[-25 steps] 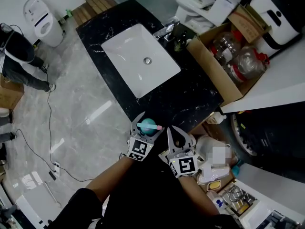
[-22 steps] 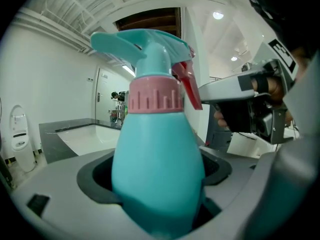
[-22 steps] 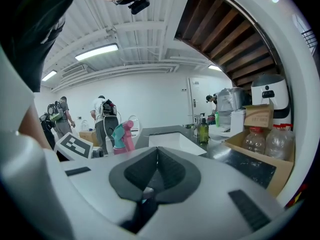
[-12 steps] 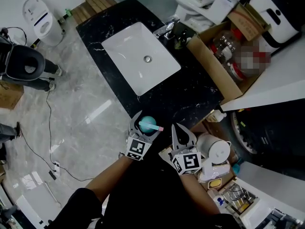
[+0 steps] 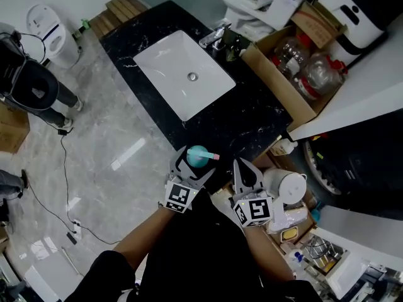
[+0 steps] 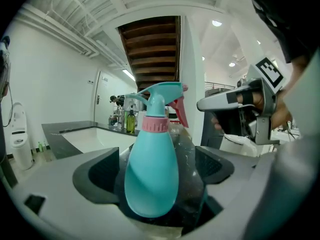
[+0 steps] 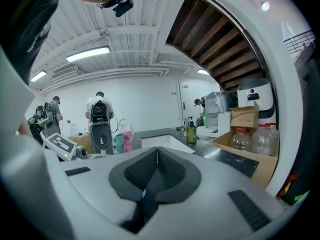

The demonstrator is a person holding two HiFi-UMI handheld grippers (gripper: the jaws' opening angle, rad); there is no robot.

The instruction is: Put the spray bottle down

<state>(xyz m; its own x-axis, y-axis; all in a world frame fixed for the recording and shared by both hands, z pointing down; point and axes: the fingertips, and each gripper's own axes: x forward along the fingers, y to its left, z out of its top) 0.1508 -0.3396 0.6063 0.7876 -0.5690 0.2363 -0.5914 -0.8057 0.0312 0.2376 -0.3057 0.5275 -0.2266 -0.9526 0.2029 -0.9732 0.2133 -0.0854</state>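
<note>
The teal spray bottle [image 5: 196, 156] with a pink collar stands upright on the near edge of the black marble counter [image 5: 252, 124]. My left gripper [image 5: 194, 160] is open around it. In the left gripper view the spray bottle [image 6: 152, 169] stands between the two dark pads [image 6: 97, 176] with a gap on each side. My right gripper [image 5: 238, 163] is just to the right of the bottle, shut with nothing in it. In its own view the right gripper [image 7: 157, 154] has its pads pressed together. The left gripper view also shows the right gripper's body [image 6: 240, 109] at the right.
A white sink [image 5: 182, 80] is set in the counter, with a tap and soap bottles behind it. A cardboard box [image 5: 277, 74] with plastic bottles stands at the back right. A white kettle [image 5: 286, 187] sits right of my right gripper. A person [image 5: 31, 83] stands at the far left.
The left jaws have spread wider around the bottle, which stays standing on the counter. Both grippers have shifted slightly up the picture; the right one is still shut.
</note>
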